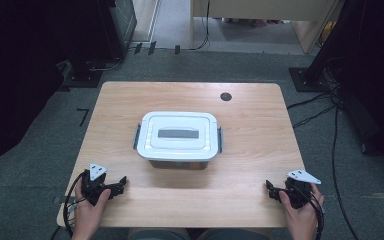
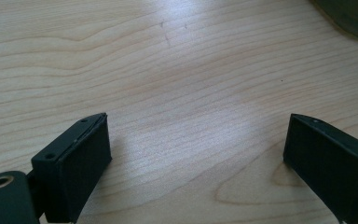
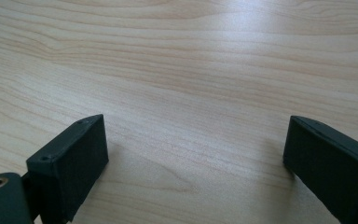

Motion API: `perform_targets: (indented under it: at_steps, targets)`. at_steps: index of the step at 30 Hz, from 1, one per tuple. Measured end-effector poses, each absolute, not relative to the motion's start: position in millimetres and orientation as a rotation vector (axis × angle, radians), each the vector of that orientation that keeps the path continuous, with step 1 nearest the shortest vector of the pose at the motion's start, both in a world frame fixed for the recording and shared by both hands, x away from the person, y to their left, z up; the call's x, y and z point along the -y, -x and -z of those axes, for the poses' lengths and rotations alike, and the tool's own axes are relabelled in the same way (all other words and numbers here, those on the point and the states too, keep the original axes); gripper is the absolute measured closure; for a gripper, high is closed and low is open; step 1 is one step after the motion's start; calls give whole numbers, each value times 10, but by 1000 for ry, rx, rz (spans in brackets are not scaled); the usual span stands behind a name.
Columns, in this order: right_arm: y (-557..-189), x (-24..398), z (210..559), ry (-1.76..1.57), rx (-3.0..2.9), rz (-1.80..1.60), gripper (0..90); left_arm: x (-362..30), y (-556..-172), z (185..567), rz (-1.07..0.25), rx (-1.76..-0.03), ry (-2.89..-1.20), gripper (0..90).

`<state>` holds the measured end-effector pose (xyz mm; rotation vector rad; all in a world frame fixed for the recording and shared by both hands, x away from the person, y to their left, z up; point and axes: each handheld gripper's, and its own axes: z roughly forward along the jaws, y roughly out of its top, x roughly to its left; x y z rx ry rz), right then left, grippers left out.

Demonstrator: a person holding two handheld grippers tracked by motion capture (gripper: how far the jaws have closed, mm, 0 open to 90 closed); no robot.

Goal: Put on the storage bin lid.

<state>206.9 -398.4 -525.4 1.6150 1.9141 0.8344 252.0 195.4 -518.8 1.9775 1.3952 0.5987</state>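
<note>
We hold both tools at rest on the near edge of the wooden table, one at each corner, so that the lidded storage box in the middle sits between them at roughly twelve o'clock from where we sit. The left gripper lies at about seven o'clock of the box, the right gripper at about five o'clock, both well apart from it. Each pair of jaws stands spread wide with nothing but bare wood grain between them, as both gripper views make plain. The box has its white lid pressed down and a dark latch folded up at each short end; we judge that this symmetrical start suits taking one latch with each tool.
</note>
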Motion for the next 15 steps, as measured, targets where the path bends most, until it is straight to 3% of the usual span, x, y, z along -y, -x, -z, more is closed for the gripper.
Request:
perform_targets:
  at_steps: [7, 11, 15]
  targets:
    - [-2095, 3967, 5255, -1635, -1911, -842, 62, -1954, -2521, 5188, -598, -1395, -1977, 70]
    - [-2127, 3972, 5261, -1660, -1905, -819, 0, -1953, -2534, 5188, -596, -1391, -1981, 66]
    - [-2144, 3970, 5262, -1659, -1906, -817, 0, -1940, -2537, 5189, -601, -1403, -1974, 60]
